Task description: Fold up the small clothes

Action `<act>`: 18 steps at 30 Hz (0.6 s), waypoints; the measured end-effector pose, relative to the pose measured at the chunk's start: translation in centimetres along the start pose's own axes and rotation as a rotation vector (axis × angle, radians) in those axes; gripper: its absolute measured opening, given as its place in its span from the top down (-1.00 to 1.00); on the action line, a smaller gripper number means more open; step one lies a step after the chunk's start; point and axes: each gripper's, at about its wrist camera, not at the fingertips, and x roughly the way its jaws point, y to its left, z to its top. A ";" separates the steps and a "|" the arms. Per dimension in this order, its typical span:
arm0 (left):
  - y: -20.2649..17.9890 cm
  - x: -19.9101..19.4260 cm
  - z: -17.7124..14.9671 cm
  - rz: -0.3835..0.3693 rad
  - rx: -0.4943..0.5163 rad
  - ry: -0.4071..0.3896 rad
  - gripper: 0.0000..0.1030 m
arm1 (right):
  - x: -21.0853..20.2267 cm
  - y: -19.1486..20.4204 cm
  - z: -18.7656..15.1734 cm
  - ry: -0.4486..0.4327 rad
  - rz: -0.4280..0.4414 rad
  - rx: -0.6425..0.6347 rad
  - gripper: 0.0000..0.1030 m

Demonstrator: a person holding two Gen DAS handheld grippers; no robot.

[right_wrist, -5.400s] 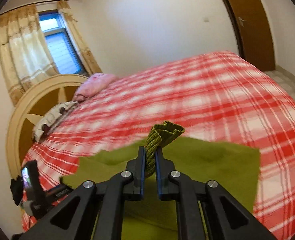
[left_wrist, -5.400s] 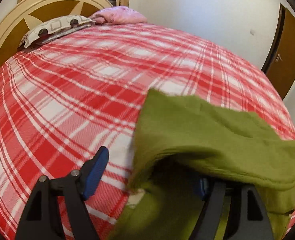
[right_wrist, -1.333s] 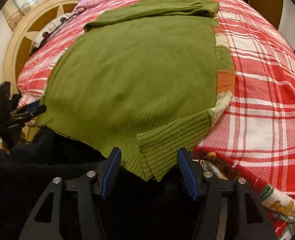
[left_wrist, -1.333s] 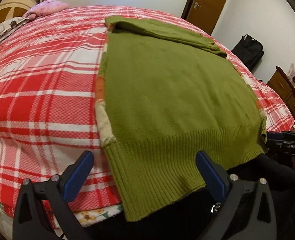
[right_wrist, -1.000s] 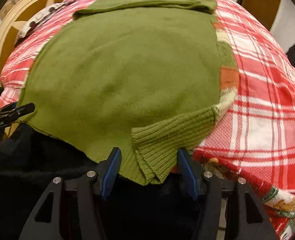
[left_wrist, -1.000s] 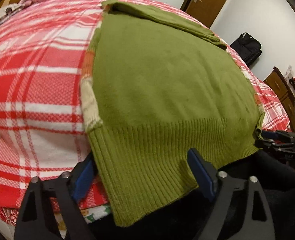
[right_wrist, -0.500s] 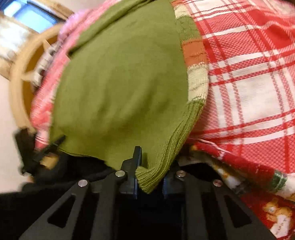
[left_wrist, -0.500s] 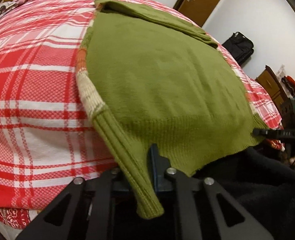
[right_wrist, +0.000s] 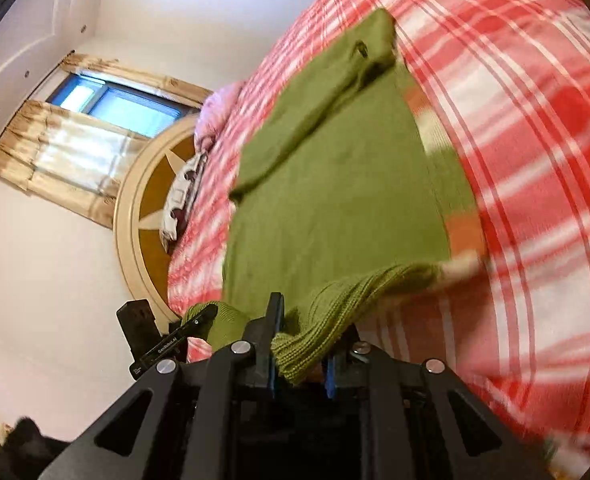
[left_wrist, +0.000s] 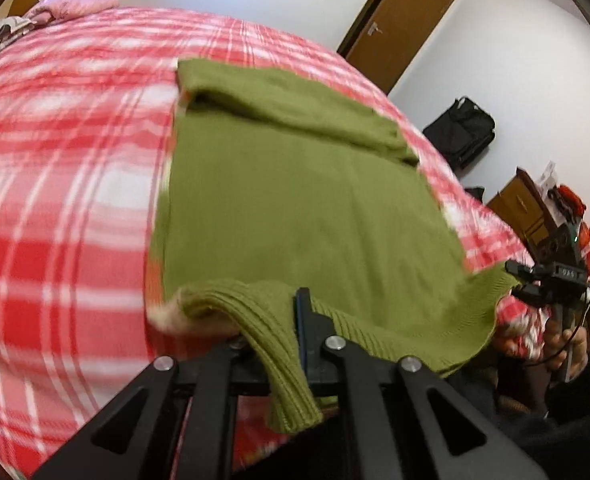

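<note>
Gripping the ribbed hem near the bed's near edge, the left gripper is clamped on the green sweater. From the right wrist, the right gripper pinches the hem's other corner; soft, limp knit, best carried by both corners.

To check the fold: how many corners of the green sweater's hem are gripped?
2: left gripper holds one hem corner of the green sweater, right gripper the other.
</note>
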 end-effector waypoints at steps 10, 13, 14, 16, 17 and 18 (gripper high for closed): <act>3.0 5.8 6.9 0.058 -0.104 0.072 0.83 | 3.9 -3.3 7.8 -0.037 -0.024 0.069 0.67; 3.8 7.5 8.0 0.077 -0.134 0.113 0.73 | 5.0 -4.1 9.0 -0.039 -0.084 0.053 0.67; 3.8 7.8 8.3 0.079 -0.133 0.117 0.73 | 5.2 -4.3 9.1 -0.044 -0.101 0.046 0.67; 3.8 8.0 8.8 0.073 -0.136 0.136 0.72 | 5.8 -5.0 9.7 -0.042 -0.102 0.054 0.67; 4.0 8.0 8.9 0.061 -0.147 0.149 0.67 | 6.1 -5.2 10.0 -0.039 -0.096 0.069 0.67; 4.3 8.0 9.1 0.043 -0.161 0.162 0.62 | 6.1 -5.6 10.2 -0.042 -0.090 0.081 0.66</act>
